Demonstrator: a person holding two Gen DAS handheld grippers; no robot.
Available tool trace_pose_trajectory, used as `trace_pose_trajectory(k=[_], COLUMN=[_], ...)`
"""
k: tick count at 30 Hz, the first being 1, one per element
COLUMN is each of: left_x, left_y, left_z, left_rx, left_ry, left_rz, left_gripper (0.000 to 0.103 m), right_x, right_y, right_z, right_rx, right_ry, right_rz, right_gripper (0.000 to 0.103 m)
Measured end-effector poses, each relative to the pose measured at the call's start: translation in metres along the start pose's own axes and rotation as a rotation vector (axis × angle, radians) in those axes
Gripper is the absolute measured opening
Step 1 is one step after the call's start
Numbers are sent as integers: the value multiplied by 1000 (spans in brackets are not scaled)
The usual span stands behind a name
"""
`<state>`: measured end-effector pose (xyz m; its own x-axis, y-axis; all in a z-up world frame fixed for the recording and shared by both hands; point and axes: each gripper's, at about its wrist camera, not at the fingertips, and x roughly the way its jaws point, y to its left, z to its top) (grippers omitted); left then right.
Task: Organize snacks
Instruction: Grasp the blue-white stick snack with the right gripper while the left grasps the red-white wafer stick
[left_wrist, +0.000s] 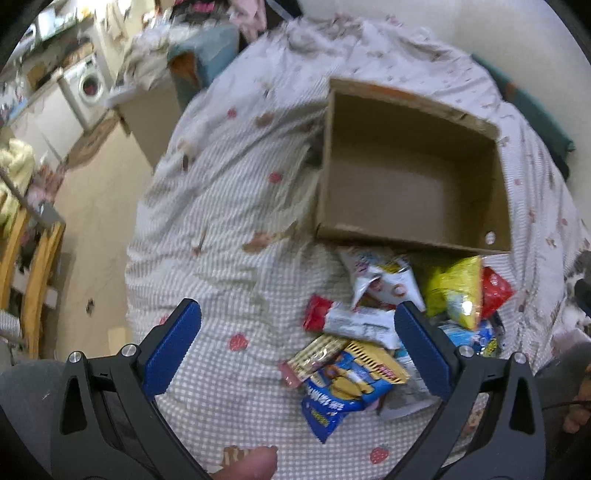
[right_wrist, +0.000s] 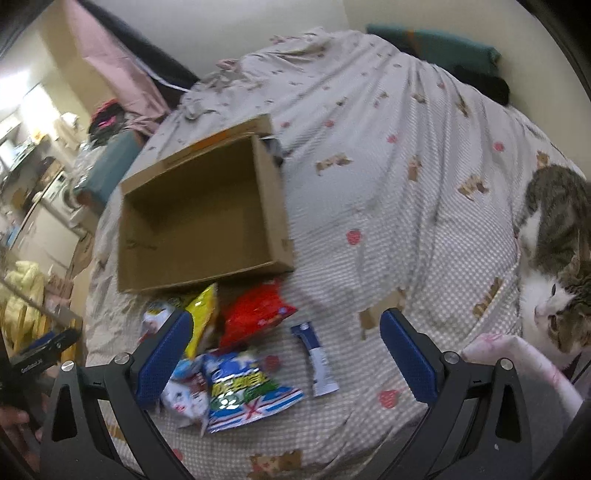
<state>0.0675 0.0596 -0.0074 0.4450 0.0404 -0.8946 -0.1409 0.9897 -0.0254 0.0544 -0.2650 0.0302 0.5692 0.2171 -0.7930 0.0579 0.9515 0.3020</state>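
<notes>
Both hand-held tools hang over the bed with nothing between their blue pads: the left gripper (left_wrist: 297, 339) gapes wide above the snack pile, and the right gripper (right_wrist: 286, 349) is spread just as wide. Snack packets (right_wrist: 236, 354) lie heaped on the checked bedsheet (right_wrist: 388, 177), just in front of an empty cardboard box (right_wrist: 195, 218). A tabby-and-white cat (right_wrist: 557, 266) sits at the right edge.
</notes>
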Motion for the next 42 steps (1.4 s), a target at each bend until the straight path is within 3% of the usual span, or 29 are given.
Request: trace_pose_trajectory(k=[12, 18, 23, 27, 30, 31, 34, 39, 40, 42], left_x=[94, 108, 120, 120, 124, 126, 129, 124, 119, 121], left_y=[-16, -33, -38, -57, -63, -65, -62, -41, -32, -23], left_z=[-2, -2, 11, 9, 4, 2, 2, 6, 5, 4], left_rx=[-32, -24, -86, 29, 74, 80, 60, 35, 28, 3], left_ry=[356, 385, 398, 392, 400, 399, 388, 383, 391, 395], left_rz=[-117, -182, -178, -164, -145, -140, -139, -134, -135, -135], left_gripper=[103, 103, 103, 103, 103, 103, 91, 71, 68, 61], right_x=[52, 64, 68, 72, 84, 91, 117, 144, 149, 159], right_y=[-14, -16, -11, -10, -14, -16, -20, -15, -12, -10], right_z=[5, 4, 4, 4, 3, 2, -6, -17, -20, -24], right_rx=[79, 84, 61, 47, 42, 42, 39, -26, -52, -84], right_ry=[121, 143, 137, 147, 206, 247, 388, 497, 507, 528], right_rz=[4, -11, -25, -32, -63, -71, -44, -106, -127, -160], right_gripper=[103, 103, 103, 103, 103, 101, 59, 59, 56, 39])
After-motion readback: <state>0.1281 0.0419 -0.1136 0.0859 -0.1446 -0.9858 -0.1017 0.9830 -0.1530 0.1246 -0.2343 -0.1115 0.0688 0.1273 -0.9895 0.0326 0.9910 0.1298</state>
